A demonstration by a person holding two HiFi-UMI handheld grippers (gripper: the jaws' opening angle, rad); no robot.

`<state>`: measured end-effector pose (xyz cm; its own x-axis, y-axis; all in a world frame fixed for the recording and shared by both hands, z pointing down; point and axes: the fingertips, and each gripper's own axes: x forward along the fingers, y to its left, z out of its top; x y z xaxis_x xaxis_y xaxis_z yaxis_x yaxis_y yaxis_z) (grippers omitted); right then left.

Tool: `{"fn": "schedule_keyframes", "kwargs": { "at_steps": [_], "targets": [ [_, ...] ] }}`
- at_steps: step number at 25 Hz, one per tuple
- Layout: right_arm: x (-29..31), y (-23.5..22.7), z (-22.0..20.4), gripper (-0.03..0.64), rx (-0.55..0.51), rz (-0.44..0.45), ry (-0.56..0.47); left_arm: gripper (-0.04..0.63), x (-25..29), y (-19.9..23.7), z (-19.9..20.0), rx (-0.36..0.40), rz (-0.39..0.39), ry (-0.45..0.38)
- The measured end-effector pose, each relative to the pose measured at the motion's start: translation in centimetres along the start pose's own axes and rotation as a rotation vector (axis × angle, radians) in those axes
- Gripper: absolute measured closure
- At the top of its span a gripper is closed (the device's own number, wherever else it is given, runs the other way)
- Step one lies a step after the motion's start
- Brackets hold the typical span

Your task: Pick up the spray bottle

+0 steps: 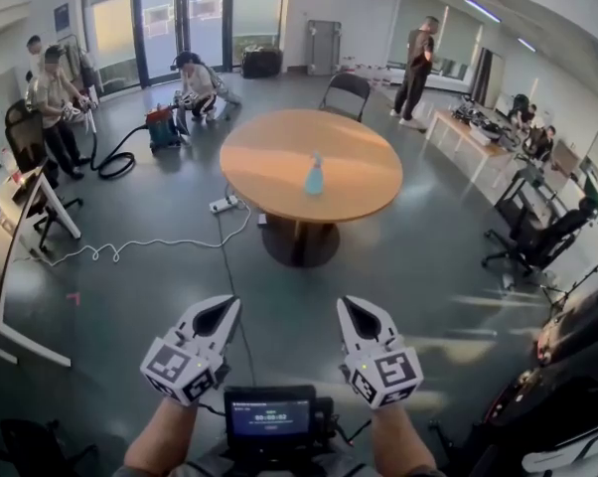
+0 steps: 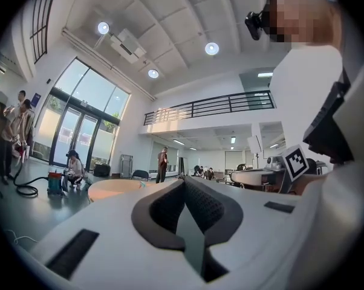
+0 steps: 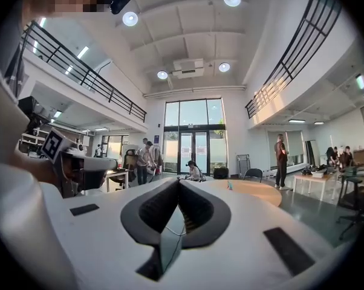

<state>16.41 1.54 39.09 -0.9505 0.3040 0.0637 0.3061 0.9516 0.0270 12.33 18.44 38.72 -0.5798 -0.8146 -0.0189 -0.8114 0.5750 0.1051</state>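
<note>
While open floor (image 1: 309, 286) fronts the table (image 1: 264, 157), spray bottle (image 1: 315, 177) stands mid-top.

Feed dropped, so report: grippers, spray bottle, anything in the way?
Left gripper, right gripper: jaws shut, empty. Spray bottle upright on round table, far ahead. White cable on floor, off left; nothing blocking.

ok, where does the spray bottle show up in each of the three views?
Head view: the spray bottle stands upper middle, near the centre of the tabletop.
Left gripper view: it is a tiny teal speck left of centre, low in the distance.
Right gripper view: it is a small teal shape right of centre.
Shared landmark: the round wooden table under it, seen in all three.
</note>
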Motion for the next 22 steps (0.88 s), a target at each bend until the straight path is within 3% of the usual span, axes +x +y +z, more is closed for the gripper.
{"fn": "schedule_keyframes", "kwargs": {
  "at_steps": [4, 10, 13, 17, 22],
  "targets": [
    [1.0, -3.4, 0.4, 0.612, 0.004, 0.023, -0.027, 0.592, 3.4, -0.4, -0.2, -0.004, -0.012, -0.02],
    [2.5, -8.1, 1.7, 0.612, 0.025, 0.011, -0.058, 0.592, 7.5, 0.4, 0.6, 0.003, 0.028, 0.013],
    [3.5, -9.5, 1.9, 0.612, 0.036, 0.009, -0.055, 0.592, 9.1, 0.6, 0.7, 0.024, 0.002, 0.032],
    [3.9, -10.9, 3.3, 0.612, 0.086, -0.01, -0.138, 0.591, 11.2, 1.6, 0.7, 0.03, -0.029, 0.054],
    [7.6, -12.7, 3.6, 0.612, 0.067, -0.073, -0.114, 0.591, 14.0, 5.0, 1.1, 0.036, -0.064, 0.04]
  ]
}}
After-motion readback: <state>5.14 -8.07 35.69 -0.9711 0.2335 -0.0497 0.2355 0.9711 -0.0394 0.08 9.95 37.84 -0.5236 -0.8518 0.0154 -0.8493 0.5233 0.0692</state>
